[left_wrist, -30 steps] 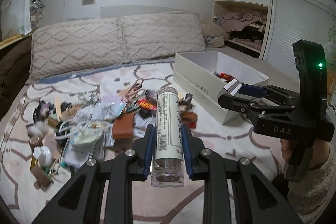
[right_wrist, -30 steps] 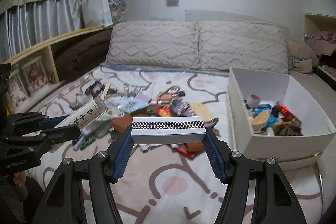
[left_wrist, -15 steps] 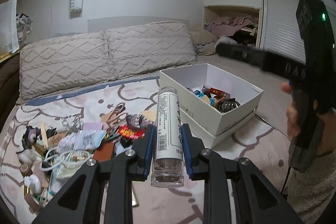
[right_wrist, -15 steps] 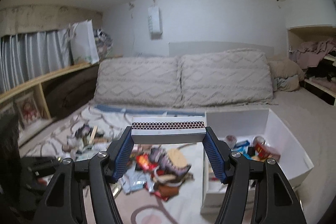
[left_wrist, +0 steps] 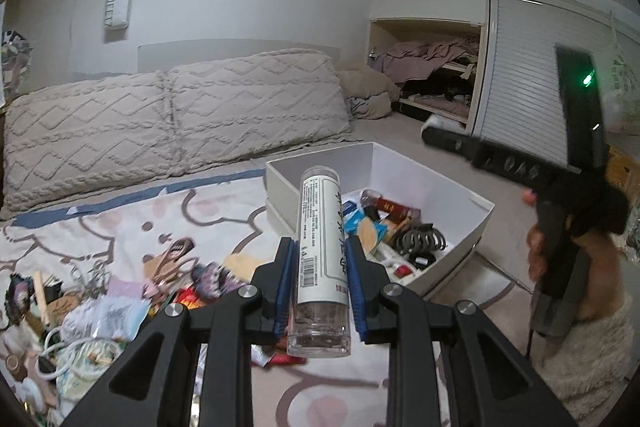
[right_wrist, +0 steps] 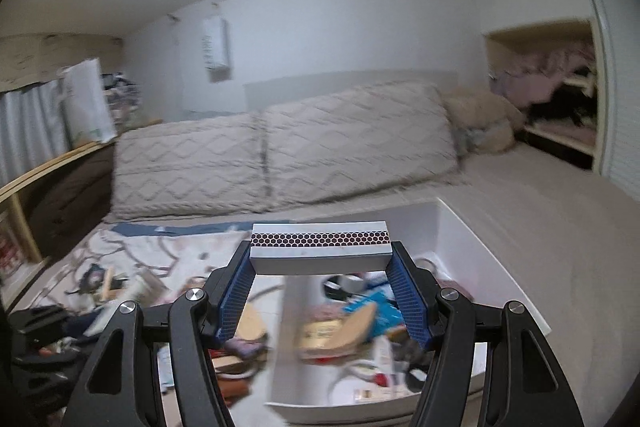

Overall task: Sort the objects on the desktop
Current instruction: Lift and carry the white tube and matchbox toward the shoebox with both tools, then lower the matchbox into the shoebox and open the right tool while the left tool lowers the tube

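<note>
Both loads now hang nearer the white box [right_wrist: 460,227]: left hand-held gripper [left_wrist: 320,279] clamps the tube [left_wrist: 321,259], right hand-held gripper [right_wrist: 320,267] the matchbox [right_wrist: 320,247] (grips unchanged).

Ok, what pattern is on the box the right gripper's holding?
A dark honeycomb strip along the matchbox's pale side, clearest in the right wrist view.

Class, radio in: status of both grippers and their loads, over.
Left gripper shut on clear labelled plastic tube. Right gripper shut on long white matchbox. Open white box ahead, part full. Path unobstructed.
</note>
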The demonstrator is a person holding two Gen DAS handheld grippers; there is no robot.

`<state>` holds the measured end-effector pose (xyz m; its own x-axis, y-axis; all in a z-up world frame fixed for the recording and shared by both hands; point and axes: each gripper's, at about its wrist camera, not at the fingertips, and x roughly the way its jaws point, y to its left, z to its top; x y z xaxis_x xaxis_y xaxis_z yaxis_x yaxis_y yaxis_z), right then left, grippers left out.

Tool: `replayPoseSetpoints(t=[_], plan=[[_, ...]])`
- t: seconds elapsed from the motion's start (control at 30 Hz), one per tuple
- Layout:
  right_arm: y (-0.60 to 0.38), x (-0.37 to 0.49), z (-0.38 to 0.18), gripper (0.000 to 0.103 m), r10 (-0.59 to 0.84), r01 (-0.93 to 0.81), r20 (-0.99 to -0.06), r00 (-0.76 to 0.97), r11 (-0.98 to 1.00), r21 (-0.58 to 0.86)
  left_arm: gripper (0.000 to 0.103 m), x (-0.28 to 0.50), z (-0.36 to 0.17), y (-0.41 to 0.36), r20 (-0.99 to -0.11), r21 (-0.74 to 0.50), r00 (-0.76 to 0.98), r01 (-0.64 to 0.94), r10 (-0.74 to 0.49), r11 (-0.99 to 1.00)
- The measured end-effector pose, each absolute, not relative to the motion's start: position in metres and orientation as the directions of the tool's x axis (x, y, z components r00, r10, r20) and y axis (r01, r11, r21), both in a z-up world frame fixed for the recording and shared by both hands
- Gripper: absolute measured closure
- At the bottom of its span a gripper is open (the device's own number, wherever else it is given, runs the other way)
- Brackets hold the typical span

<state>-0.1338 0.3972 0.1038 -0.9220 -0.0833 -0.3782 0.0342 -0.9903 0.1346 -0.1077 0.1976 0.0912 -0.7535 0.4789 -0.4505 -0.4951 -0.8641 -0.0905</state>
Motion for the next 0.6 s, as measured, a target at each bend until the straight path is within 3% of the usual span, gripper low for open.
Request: replayPoseSetpoints(t=[0.27, 0.6], plan=[[0.419, -0.167, 0.071, 0.037, -0.034, -0.031, -0.502, -0.864, -0.992, 0.121, 0.078, -0.129, 0.097, 0.228, -0.452, -0.107, -0.732, -0.523, 0.51, -0.846], [0.413, -0.18, 0.042, 0.037, -0.067, 0.027, -0.633, -0.771, -0.997, 0.073, 0.078, -0.158, 0.102, 0.261, -0.48, -0.148, -0.696, -0.535, 0.534, -0.832]])
